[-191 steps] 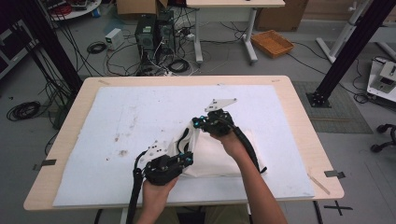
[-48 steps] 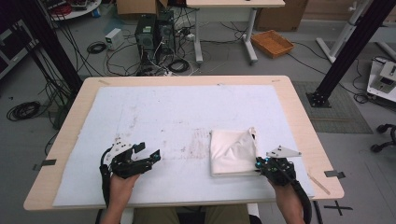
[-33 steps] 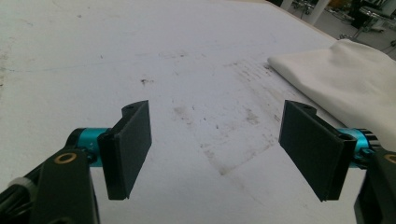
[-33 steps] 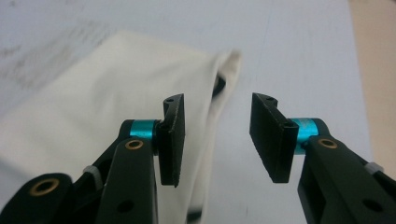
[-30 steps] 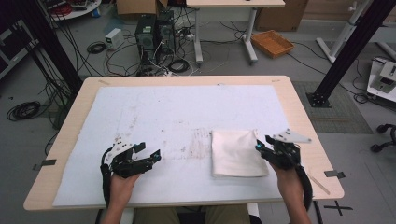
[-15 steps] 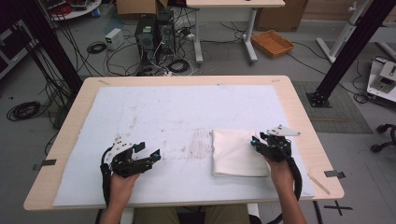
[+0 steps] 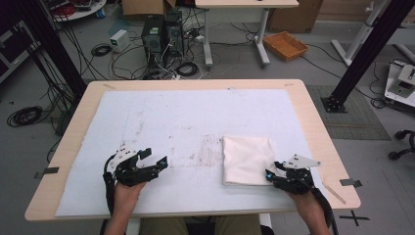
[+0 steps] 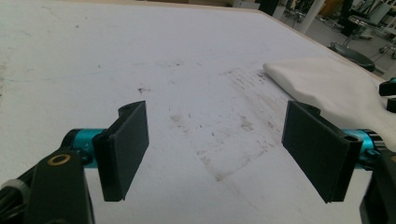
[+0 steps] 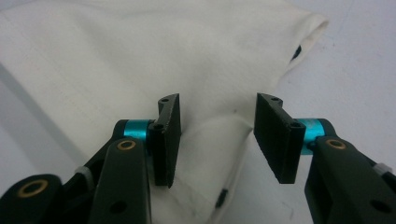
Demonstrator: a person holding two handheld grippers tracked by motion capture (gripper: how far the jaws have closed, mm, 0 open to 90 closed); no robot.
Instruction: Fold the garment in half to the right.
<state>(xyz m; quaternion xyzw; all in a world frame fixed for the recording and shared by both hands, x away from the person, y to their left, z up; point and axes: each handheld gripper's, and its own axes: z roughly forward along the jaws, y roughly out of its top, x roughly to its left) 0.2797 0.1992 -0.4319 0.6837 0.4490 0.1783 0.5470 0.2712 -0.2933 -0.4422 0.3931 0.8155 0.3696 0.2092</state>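
At table's right edge, right hand-held gripper [image 7: 272, 177] has just been opening over folded cloth [image 7: 247, 159]; left hand-held gripper [image 7: 155, 160] wide, w/ nothing between.

Take the cloth [image 7: 248, 159] as your landmark: it lies folded flat on the mat [image 7: 186, 117], right of the mat's middle and toward your edge. The mat lies on the table [image 7: 313, 122]. Your right gripper [image 7: 274, 175] sits at the cloth's near right corner, jaws apart with the cloth's edge between them; they have just been opening. Your left gripper [image 7: 155, 157] rests on the mat well to the left of the cloth, level with its near half, jaws wide with bare mat between them. Behind the cloth the mat runs bare to the table's far edge.
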